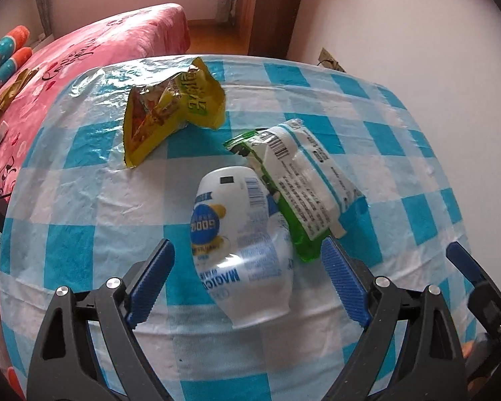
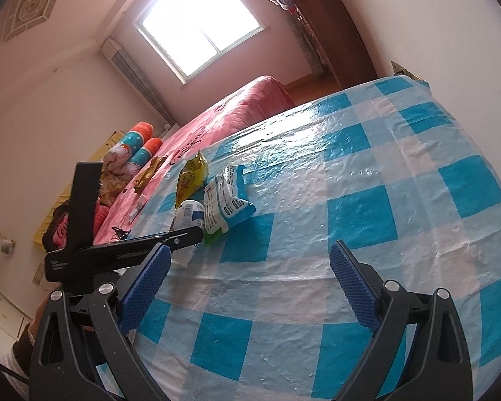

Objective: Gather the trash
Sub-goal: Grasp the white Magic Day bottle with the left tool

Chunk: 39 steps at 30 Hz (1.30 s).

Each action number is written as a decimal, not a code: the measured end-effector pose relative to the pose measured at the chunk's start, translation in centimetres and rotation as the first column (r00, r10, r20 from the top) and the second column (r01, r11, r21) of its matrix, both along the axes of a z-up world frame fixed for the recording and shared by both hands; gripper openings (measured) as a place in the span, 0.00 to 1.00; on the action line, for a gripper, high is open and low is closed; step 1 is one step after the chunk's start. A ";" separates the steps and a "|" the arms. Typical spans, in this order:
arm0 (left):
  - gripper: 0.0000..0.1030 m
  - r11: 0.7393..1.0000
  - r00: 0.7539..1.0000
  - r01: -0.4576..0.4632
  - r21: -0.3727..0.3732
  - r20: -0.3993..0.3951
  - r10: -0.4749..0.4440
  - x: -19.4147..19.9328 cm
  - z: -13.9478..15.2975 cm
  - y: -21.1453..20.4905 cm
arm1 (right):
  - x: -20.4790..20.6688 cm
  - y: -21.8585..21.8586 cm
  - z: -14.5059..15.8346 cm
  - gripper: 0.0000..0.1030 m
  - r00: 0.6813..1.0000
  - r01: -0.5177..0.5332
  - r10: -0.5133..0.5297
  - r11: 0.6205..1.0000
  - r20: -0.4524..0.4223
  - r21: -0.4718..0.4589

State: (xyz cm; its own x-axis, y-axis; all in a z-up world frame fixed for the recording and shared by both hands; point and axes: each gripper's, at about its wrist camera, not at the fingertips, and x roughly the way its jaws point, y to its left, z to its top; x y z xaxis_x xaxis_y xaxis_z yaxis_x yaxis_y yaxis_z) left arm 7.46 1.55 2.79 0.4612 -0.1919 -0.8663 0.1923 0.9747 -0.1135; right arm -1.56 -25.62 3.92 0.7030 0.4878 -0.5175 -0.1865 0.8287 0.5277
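Note:
A white plastic bottle (image 1: 243,240) with a blue label lies on its side on the checked table. My left gripper (image 1: 247,245) is open, one finger on each side of the bottle and neither touching it. A green and white wrapper (image 1: 304,180) leans against the bottle's right side. A crumpled yellow snack bag (image 1: 170,113) lies farther back on the left. My right gripper (image 2: 250,249) is open over bare cloth with nothing between its fingers. In its view the bottle (image 2: 188,214), wrapper (image 2: 227,200) and yellow bag (image 2: 192,177) sit ahead on the left.
The table (image 1: 83,234) has a glossy blue and white checked cloth. A pink bed (image 1: 83,50) with pillows stands behind it on the left and a brown wardrobe (image 1: 267,6) at the back. A blue finger (image 1: 464,262) of the right gripper shows at the right edge.

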 end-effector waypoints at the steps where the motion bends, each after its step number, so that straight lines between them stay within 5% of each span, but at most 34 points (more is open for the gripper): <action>1: 0.87 1.000 1.000 -0.009 -0.005 -0.006 0.009 0.2 -0.2 0.1 | 0.0 0.0 0.0 0.92 1.000 -0.001 0.001 1.000 -0.001 0.001; 14: 0.85 1.000 1.000 -0.019 0.021 0.000 0.019 1.2 -0.6 -0.2 | 0.4 0.1 -0.5 0.92 1.000 -0.013 0.013 1.000 -0.022 0.008; 22: 0.62 1.000 1.000 -0.007 0.018 0.014 0.007 0.9 -0.3 -0.3 | 0.6 0.1 -0.7 0.92 0.999 -0.021 0.022 1.000 -0.033 0.016; 39: 0.61 1.000 0.999 -0.025 -0.008 0.040 0.025 -1.0 0.9 1.2 | 1.1 0.8 -1.5 0.92 0.996 -0.054 0.055 0.998 -0.066 0.015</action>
State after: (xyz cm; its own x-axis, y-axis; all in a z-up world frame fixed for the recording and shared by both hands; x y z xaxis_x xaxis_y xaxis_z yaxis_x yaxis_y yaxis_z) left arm 6.41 2.75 3.68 0.4998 -0.1868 -0.8457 0.1726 0.9784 -0.1140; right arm -0.49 -24.86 2.47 0.6394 0.5315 -0.5556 -0.1952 0.8111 0.5514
